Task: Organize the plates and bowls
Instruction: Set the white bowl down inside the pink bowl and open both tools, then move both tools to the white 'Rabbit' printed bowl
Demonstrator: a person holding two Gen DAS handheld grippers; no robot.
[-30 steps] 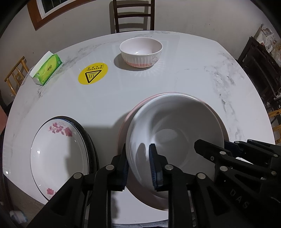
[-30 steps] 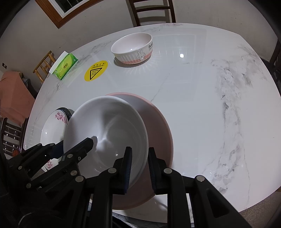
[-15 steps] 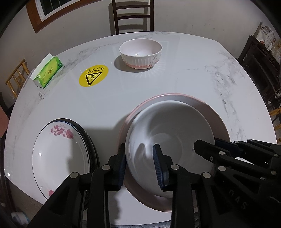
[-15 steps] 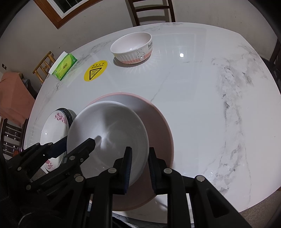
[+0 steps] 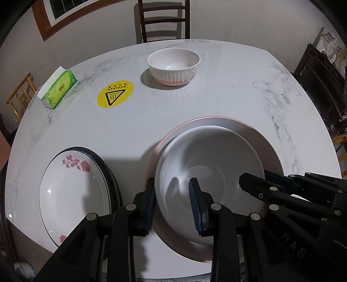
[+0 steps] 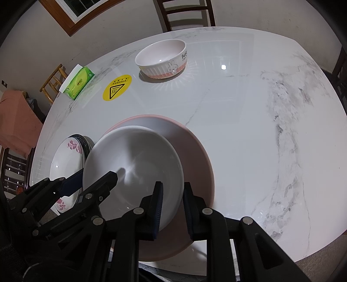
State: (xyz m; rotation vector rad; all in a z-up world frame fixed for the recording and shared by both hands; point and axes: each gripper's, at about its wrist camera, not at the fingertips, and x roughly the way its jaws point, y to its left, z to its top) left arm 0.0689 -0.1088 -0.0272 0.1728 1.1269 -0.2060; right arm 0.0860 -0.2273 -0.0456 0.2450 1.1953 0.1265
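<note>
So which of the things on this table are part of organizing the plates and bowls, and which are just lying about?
Part of the job:
- white bowl, sitting in the pink plate
- pink plate
- rabbit bowl
- rose plate, on top of a dark-rimmed plate

Just lying about:
- green tissue pack
- yellow warning sticker

A round white marble table (image 5: pixel 195 102) with grey veins fills the view. On its far left side a green tissue box (image 5: pixel 58 90) lies near the edge, and just right of it a round yellow sticker (image 5: pixel 115 93) with a black heat-warning triangle is stuck flat on the top. A dark wooden chair (image 5: pixel 164 19) stands behind the far edge, against a plain wall. A wood-framed window (image 5: pixel 54 15) shows upper left. A small light wooden chair (image 5: pixel 19 97) stands left of the table, and an orange cloth (image 6: pixel 17 121) hangs over something beside it.
</note>
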